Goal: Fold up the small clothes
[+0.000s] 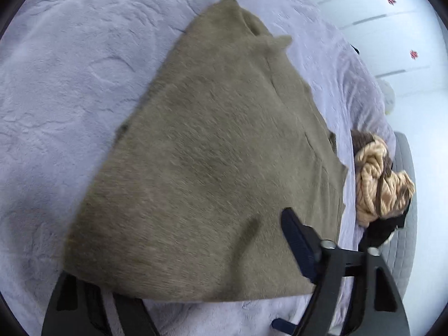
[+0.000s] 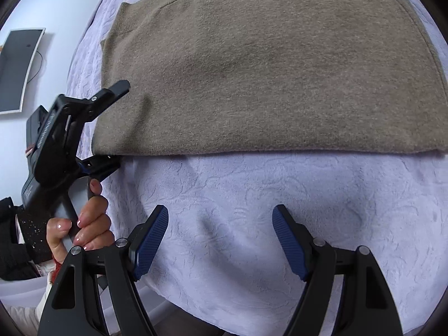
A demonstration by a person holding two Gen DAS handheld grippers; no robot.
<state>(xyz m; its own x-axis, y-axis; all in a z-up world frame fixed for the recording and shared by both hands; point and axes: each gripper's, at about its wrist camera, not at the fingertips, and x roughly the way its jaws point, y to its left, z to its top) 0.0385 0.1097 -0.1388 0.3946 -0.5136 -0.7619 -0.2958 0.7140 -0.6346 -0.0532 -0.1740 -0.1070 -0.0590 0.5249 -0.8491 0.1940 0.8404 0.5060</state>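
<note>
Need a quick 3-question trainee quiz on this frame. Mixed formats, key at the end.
1. True or false: the right gripper holds the brown sweater.
2. Multiple choice: the left gripper is at the sweater's A) collar, B) near corner, one finger above the fabric and one below, C) middle.
3. Short answer: in the left wrist view, what lies beside the sweater on the lavender blanket?
Key: 1 false, it is open over bare blanket. 2 B. 3 a bundle of tan and dark clothes.
</note>
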